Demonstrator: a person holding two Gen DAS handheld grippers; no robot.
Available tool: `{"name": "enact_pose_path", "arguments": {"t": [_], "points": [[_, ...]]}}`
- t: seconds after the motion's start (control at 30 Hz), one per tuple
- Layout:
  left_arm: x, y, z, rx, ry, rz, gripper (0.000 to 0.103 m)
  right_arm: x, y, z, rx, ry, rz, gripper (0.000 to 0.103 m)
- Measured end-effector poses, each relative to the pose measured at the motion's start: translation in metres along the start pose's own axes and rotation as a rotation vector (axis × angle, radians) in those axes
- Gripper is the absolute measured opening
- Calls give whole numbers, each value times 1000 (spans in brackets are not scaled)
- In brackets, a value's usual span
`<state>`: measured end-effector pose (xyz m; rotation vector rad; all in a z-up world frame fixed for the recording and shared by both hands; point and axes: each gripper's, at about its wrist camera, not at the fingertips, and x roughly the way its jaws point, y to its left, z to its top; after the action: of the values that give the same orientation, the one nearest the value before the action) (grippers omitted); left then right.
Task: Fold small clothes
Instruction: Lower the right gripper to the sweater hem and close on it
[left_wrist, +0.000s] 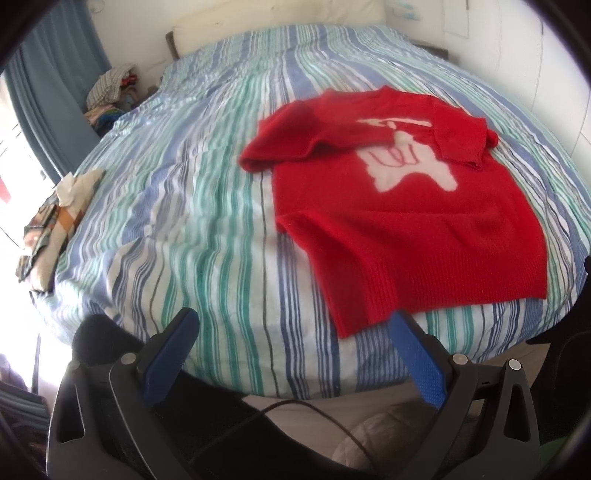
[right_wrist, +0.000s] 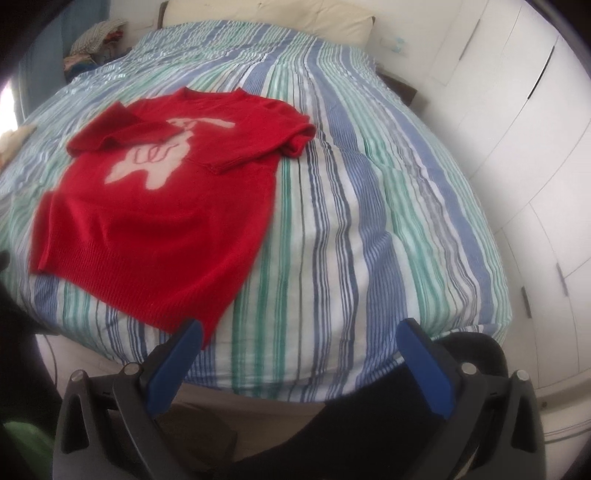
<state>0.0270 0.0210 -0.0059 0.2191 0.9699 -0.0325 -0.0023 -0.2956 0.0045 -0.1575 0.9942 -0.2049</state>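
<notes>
A small red knitted sweater (left_wrist: 406, 221) with a pale animal motif (left_wrist: 410, 166) lies flat on the striped bed, both sleeves folded in over the chest. In the right wrist view the same sweater (right_wrist: 155, 221) lies left of centre. My left gripper (left_wrist: 293, 325) hovers open at the bed's near edge, its right fingertip (left_wrist: 400, 325) just over the sweater's hem corner. My right gripper (right_wrist: 301, 332) is open too, its left fingertip (right_wrist: 192, 332) beside the hem's right corner. Neither holds anything.
The striped blue, green and white duvet (left_wrist: 203, 221) covers the bed. Folded clothes and paper (left_wrist: 55, 221) sit at the left edge, a clothes pile (left_wrist: 110, 88) lies beyond. White wardrobe doors (right_wrist: 517, 129) stand to the right. A cable (left_wrist: 314, 413) runs below.
</notes>
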Motion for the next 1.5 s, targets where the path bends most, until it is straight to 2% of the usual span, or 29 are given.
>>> {"name": "enact_pose_path", "arguments": {"t": [0.23, 0.37, 0.47, 0.53, 0.6, 0.67, 0.73, 0.77, 0.83, 0.87, 0.93, 0.97, 1.03, 1.13, 1.23, 1.27, 1.3, 1.33, 1.37, 1.4, 1.43, 1.47, 1.5], "points": [[10, 4, 4, -33, 54, 6, 103, 12, -6, -4, 13, 44, 0, 103], [21, 16, 9, -79, 111, -66, 103, 12, -6, -4, 12, 42, 7, 103], [25, 24, 17, -87, 135, -39, 103, 12, -6, -3, 7, 41, 6, 103], [15, 31, 27, -82, 83, -27, 102, 13, -7, -2, 4, 41, 10, 103], [-14, 46, 41, -139, -58, -50, 103, 8, -11, 4, -2, 13, 29, 103], [-44, 56, 51, -172, -228, -112, 103, -9, -21, 13, 16, -80, 53, 103], [-57, 59, 54, -156, -362, -156, 103, -34, -32, 22, 48, -222, 112, 103], [-53, 57, 55, -142, -342, -155, 103, -44, -35, 25, 42, -288, 163, 103], [-25, 44, 55, -101, -171, -104, 103, -48, -30, 27, -5, -361, 285, 103], [-8, 36, 51, -80, -86, -77, 103, -42, -26, 24, -33, -355, 320, 103], [15, 24, 31, -76, -26, -58, 103, -15, -15, 19, -43, -215, 324, 103], [24, 21, 22, -90, -2, -73, 103, -2, -13, 12, -26, -165, 345, 103], [41, 21, 10, -137, 51, -160, 103, 21, -17, 0, 58, -83, 409, 103], [62, 22, 4, -212, 82, -286, 102, 47, -30, -11, 223, 10, 542, 103], [79, 20, 2, -246, 103, -332, 101, 69, -26, -14, 271, 50, 634, 102], [82, 20, 1, -256, 106, -342, 101, 77, -22, -14, 268, 67, 653, 99], [83, 21, 1, -264, 98, -355, 100, 83, -19, -14, 272, 84, 674, 90], [84, 22, 0, -271, 94, -358, 98, 88, -16, -13, 281, 87, 722, 85], [83, 22, -1, -278, 93, -361, 96, 92, -12, -12, 284, 77, 778, 83], [83, 23, -1, -280, 87, -364, 86, 96, -8, -12, 281, 78, 804, 81], [81, 23, -1, -281, 83, -367, 71, 101, -3, -12, 275, 93, 812, 78], [81, 23, -1, -277, 85, -372, 64, 104, 2, -11, 268, 103, 826, 74], [82, 23, -1, -271, 89, -383, 49, 106, 6, -10, 264, 102, 847, 58]]}}
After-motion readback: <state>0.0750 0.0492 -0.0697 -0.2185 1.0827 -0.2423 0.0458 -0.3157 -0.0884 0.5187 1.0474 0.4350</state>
